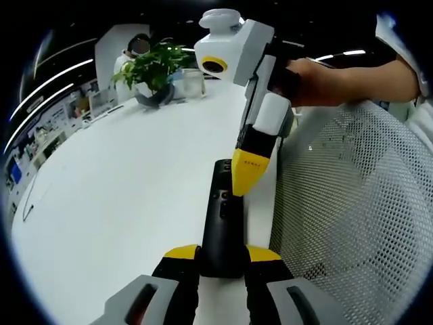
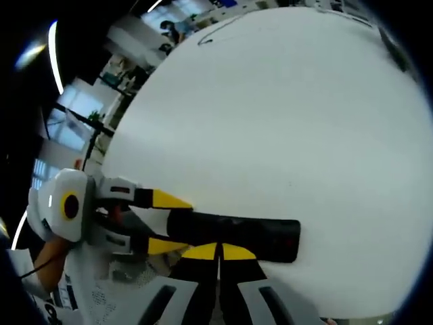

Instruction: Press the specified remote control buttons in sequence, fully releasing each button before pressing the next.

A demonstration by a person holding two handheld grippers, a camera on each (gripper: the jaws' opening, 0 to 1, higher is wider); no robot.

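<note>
White tabletop (image 1: 122,189) swept wide and bare toward eleven o'clock in the left gripper view, with a potted plant (image 1: 154,71) and a glass jar (image 1: 192,82) at its far end and a mesh chair back (image 1: 352,203) crowding in at three o'clock. Down at six, the left gripper (image 1: 222,258) was clamped on the near end of the black remote control (image 1: 222,223), its yellow tips hugging both sides. And from twelve o'clock came the right gripper (image 1: 247,177), held in a person's hand (image 1: 325,81), its jaws pinched together into one yellow point that rested right on the remote's button face!

In the right gripper view the remote lay across the picture with the closed right gripper (image 2: 218,252) at six, tips touching its edge, and the left gripper (image 2: 159,223) gripping it from nine.

I judged a press was underway, or just landing; which button, and how many were done, could not be told. The release and any later presses looked yet to come. The remote sat just beside the table's near edge by the chair, so room was tight there; open surface lay beyond.
</note>
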